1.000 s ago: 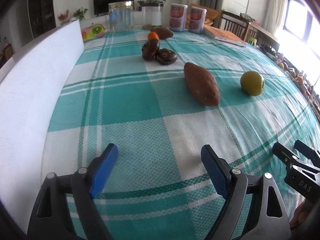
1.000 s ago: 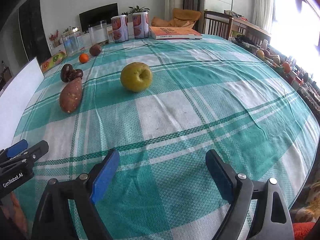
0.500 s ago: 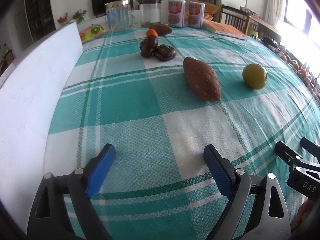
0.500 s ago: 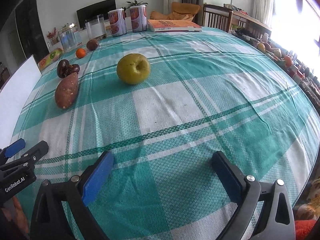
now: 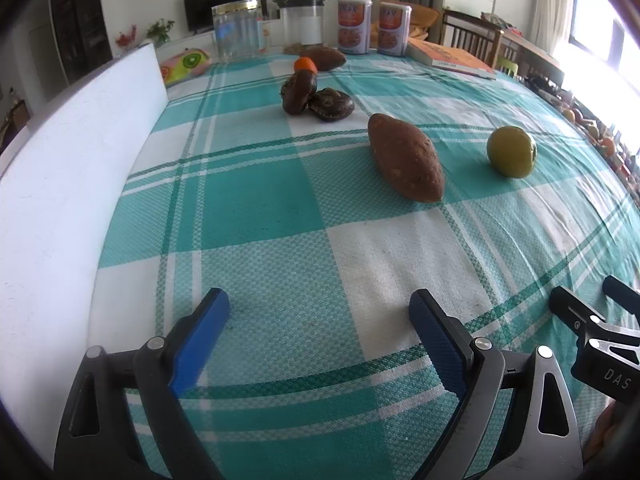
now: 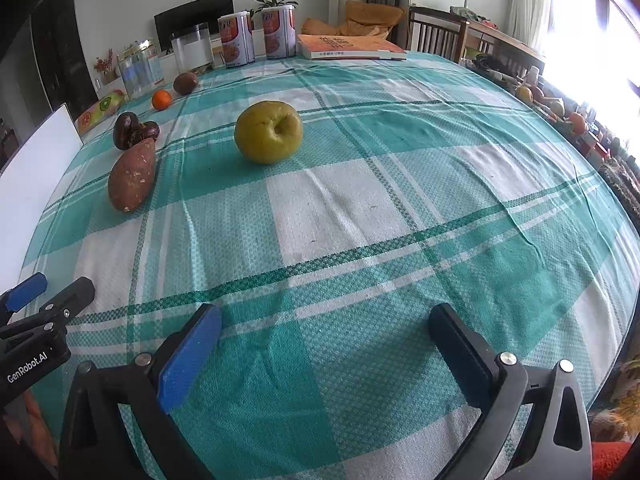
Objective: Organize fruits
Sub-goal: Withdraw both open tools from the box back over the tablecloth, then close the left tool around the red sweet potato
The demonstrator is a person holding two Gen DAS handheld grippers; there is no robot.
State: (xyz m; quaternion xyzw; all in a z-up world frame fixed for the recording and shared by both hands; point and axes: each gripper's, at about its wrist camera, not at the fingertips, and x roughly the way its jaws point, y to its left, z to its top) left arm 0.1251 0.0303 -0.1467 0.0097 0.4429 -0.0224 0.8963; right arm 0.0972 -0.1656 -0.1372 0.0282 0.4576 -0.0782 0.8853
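hovering low over the checked surface (image 6: 360, 208), both grippers were empty. the right gripper (image 6: 324, 332) had its fingers (image 6: 188, 356) spreading toward their widest, with nothing between them but cloth; the left gripper (image 5: 320, 312) stood wide apart too, also empty.

in the right wrist view the fruits lay well ahead: the green apple (image 6: 268, 132) at about 12 o'clock, the sweet potato (image 6: 132, 174) at 10 o'clock, two dark wrinkled fruits (image 6: 134, 130) just beyond it and touching each other, then a small orange (image 6: 161, 99) and a brown fruit (image 6: 185, 83) farther toward 11 o'clock.

the main risk seemed to be rolling: the apple and the orange were round, and an off-centre pinch could likely send either away across the cloth. the tapered sweet potato might slip from a grip taken near an end.

no basket or tray for the fruit was visible. at the far edge stood a clear jar (image 6: 141, 68), apparently empty, a second clear container (image 6: 192, 50) whose contents could not be told, and two closed printed tins (image 6: 256, 38).
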